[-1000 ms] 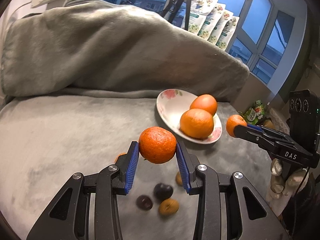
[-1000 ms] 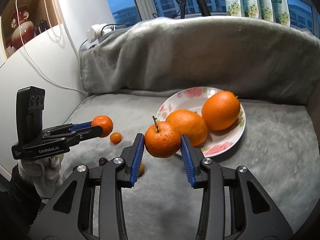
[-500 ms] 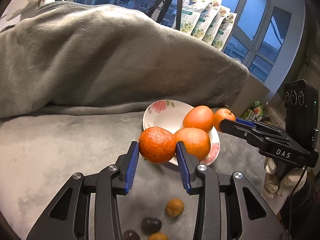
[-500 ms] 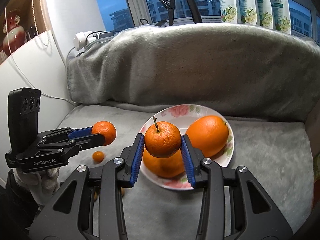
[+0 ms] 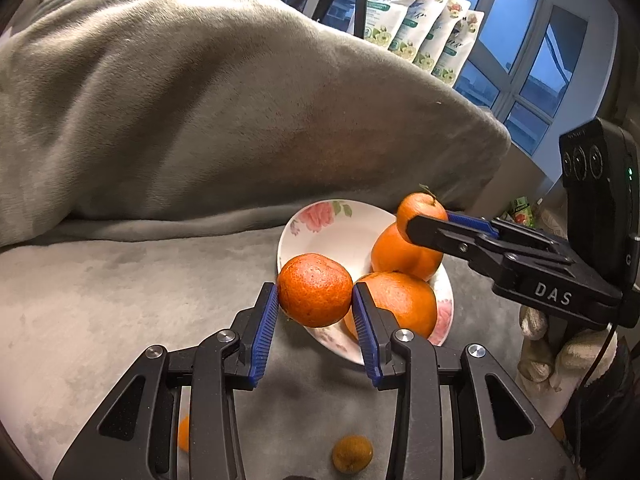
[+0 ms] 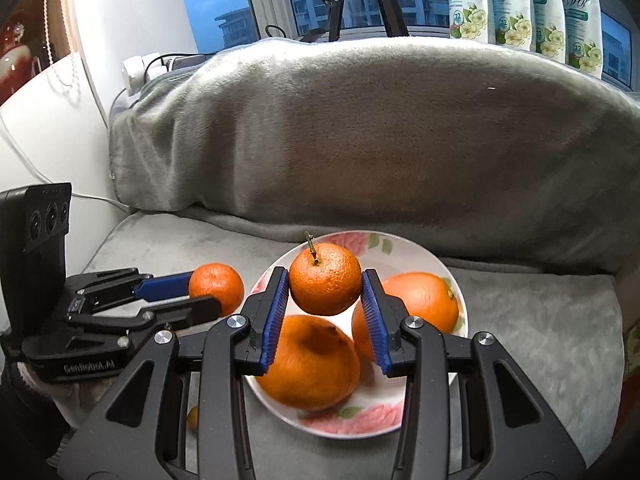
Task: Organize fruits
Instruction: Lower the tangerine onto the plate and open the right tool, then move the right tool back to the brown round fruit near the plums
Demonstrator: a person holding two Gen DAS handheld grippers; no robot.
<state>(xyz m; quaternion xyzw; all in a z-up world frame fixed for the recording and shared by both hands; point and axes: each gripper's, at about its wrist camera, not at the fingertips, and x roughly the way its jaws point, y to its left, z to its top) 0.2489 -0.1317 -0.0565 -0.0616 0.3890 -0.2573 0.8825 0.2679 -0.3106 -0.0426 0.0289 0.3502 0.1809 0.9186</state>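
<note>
- Two grippers in view, each clamped on one small orange fruit; landmark for all positions is the floral plate (image 6: 412,245), white with pink roses, which sits on the grey blanket (image 5: 100,300).
- Left gripper (image 5: 315,312): jaws part-way closed, blue pads pressed against both sides of a rough-skinned mandarin (image 5: 315,295). No stem shows. The fruit hangs in the air at the plate's near-left rim, partly over it in the left wrist view.
- In the right wrist view the same mandarin (image 6: 216,289) sits just outside the plate's left edge, held clear of the blanket.
- Right gripper (image 6: 325,304): jaws part-way closed, pads gripping a stemmed mandarin (image 6: 325,279), stem pointing up. It hangs over the plate, above the fruit already lying there.
- From the left wrist view the stemmed mandarin (image 5: 421,212) appears over the plate's far-right side, with the right gripper's finger crossing in front of it.
- Two large oranges rest on the plate: one at the near side (image 6: 310,362), one at the right side (image 6: 420,300). They touch each other.
- Off the plate, on the blanket nearer the cameras: a small brownish-yellow fruit (image 5: 352,453) and a small orange one (image 5: 183,434) partly hidden behind the left gripper's frame.
- Gloved hand (image 5: 560,356) holds the right gripper's handle, right of the plate.
- Behind the plate the blanket rises over a bulky hump; printed pouches (image 6: 520,0) stand at the window beyond.
</note>
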